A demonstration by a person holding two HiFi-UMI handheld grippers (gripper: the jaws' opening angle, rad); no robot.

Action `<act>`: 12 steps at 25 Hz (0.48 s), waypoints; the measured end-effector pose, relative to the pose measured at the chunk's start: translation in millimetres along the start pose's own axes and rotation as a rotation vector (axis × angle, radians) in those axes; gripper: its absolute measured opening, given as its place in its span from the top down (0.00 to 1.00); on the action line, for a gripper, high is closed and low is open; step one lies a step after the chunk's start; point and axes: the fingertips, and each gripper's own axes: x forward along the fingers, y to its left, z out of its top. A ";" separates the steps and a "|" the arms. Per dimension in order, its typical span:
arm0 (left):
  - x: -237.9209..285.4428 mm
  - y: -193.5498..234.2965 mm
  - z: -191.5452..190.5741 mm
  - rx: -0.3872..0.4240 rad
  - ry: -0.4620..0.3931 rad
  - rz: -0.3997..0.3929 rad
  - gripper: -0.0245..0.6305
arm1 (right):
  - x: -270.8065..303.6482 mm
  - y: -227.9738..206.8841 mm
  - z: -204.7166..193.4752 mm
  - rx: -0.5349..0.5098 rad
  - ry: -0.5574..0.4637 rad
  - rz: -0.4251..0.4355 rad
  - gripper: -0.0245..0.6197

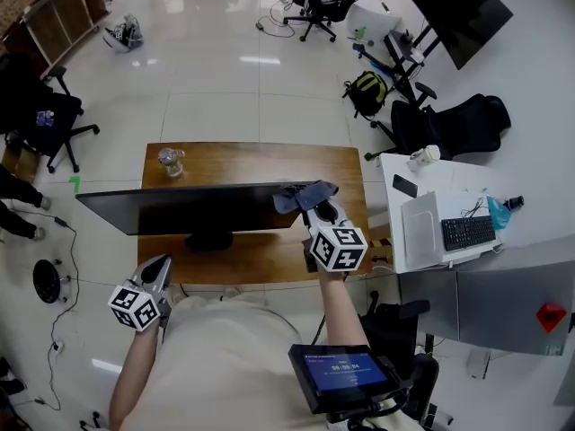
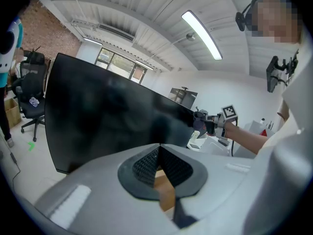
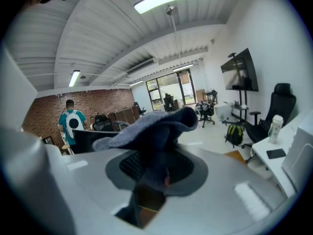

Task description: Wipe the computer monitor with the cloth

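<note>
The right gripper [image 3: 156, 168] pinches the grey-blue fabric cloth [image 3: 156, 126], probably soft and light, by its bunched middle near the wide black monitor's [image 1: 198, 206] right end.

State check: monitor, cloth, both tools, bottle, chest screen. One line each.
monitor: upright on desk, screen dark.
right tool: shut on cloth.
cloth: bunched, at monitor's top right corner.
left tool: shut, empty, clear of monitor.
bottle: upright on desk.
chest screen: lit.
</note>
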 end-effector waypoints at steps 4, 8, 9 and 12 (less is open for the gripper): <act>-3.2 4.2 -0.9 -0.006 -0.005 0.013 0.97 | 0.4 -8.4 -7.3 0.018 0.005 -0.017 0.81; -6.0 8.6 -2.2 -0.014 -0.010 0.026 0.97 | 6.3 -11.3 -21.6 0.030 0.034 -0.025 0.81; -6.0 8.3 -3.1 -0.015 -0.009 0.027 0.97 | 7.7 -13.0 -26.8 0.031 0.046 -0.027 0.81; -4.9 5.6 -6.2 -0.018 -0.006 0.031 0.97 | 10.1 -20.4 -43.3 0.036 0.077 -0.034 0.81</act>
